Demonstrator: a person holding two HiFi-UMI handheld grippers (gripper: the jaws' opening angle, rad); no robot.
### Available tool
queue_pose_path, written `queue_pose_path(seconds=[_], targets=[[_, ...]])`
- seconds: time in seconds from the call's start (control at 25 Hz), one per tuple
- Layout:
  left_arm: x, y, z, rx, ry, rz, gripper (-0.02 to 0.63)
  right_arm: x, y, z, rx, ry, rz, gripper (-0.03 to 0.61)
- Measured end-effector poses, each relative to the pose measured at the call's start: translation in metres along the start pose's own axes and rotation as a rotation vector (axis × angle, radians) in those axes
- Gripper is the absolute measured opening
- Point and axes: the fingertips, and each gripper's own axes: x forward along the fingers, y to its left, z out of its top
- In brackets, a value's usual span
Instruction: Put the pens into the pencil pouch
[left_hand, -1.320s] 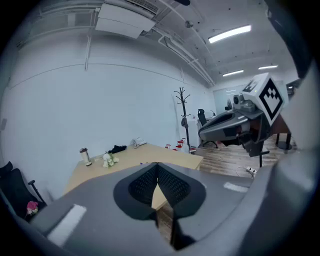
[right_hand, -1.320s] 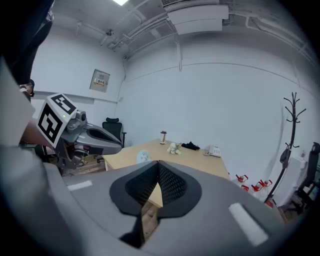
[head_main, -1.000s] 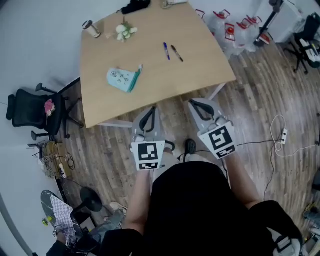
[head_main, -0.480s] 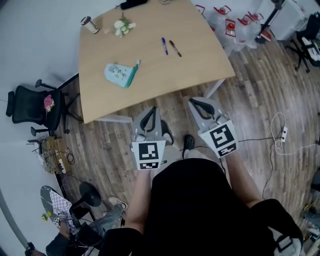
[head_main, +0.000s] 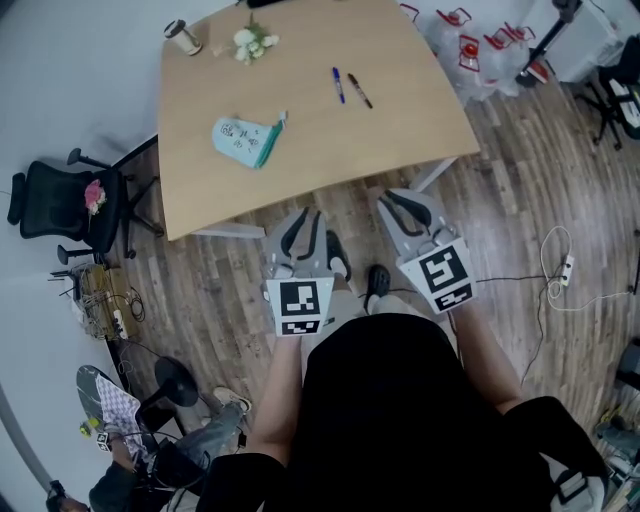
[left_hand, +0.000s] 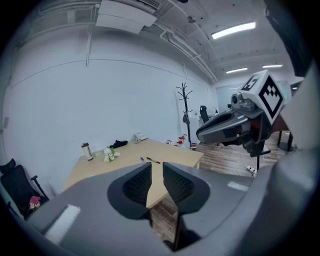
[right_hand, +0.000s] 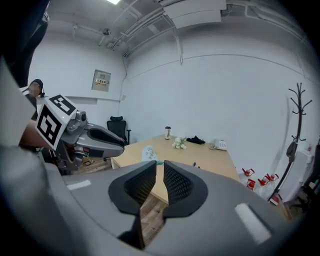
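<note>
A light-blue pencil pouch (head_main: 247, 140) lies on the left half of the wooden table (head_main: 400, 130). A blue pen (head_main: 339, 85) and a black pen (head_main: 360, 91) lie side by side further back, apart from the pouch. Both grippers hang over the floor in front of the table's near edge, far from the pens. The left gripper (head_main: 304, 214) (left_hand: 157, 166) is opening its jaws, a narrow gap between them with nothing in it. The right gripper (head_main: 388, 200) (right_hand: 160, 163) is also opening, its gap slimmer and bare too. In the right gripper view the pouch (right_hand: 148, 153) shows beyond the jaws.
White flowers (head_main: 251, 42) and a small spool (head_main: 182, 35) sit at the table's far left. A black office chair (head_main: 60, 205) stands left of the table, red-handled bags (head_main: 470, 50) at the far right. A white cable (head_main: 560, 270) lies on the wood floor.
Both grippers' jaws have parted a little, the left more than the right. Both hands have kept their place in front of the table; the head view has shifted slightly.
</note>
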Motion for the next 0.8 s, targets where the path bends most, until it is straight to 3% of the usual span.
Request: queue_pose_path(seconds=[0.52, 0.8], targets=[[0.036, 0.065, -0.003, 0.004, 0.007, 0.014, 0.180, 0.064, -0.014, 0.023, -0.018, 0.063, -0.003, 0.170], [0.067, 0.097, -0.004, 0.026, 0.018, -0.005, 0.238, 0.100, -0.037, 0.033, 0.031, 0.077, -0.032, 0.198]])
